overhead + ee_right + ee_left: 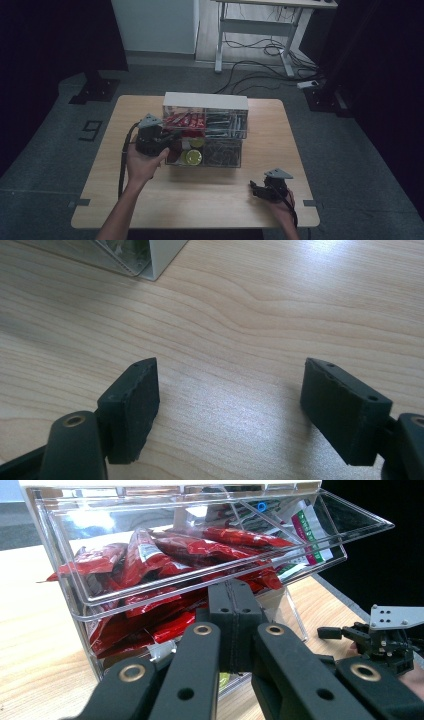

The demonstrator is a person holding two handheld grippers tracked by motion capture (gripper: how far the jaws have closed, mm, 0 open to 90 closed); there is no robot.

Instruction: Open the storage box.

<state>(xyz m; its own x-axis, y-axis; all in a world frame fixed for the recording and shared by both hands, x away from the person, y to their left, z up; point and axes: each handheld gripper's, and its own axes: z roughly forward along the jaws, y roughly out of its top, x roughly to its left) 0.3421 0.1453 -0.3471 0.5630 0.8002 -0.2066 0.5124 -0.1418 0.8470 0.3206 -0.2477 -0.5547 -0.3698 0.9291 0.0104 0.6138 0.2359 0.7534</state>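
Left tongs [234, 630]: pressed together, empty, just below box flap [200, 587] | red packets [165, 560]: behind flap | right tongs [230, 405]: spread, idle | advice: lift flap gently.

The high view looks from above the person's side, forward and down, at some distance, so the whole wooden table [200, 200] and the dark floor around it are seen. The left gripper view sits very near the clear organizer box [200, 545], low, looking along closed black jaws at its open flap, slightly upward. The right gripper view looks down along its spread jaws at the tabletop from close range, with a corner of the box at its top edge. The left gripper view and the high view share the box and the right gripper [387, 637].
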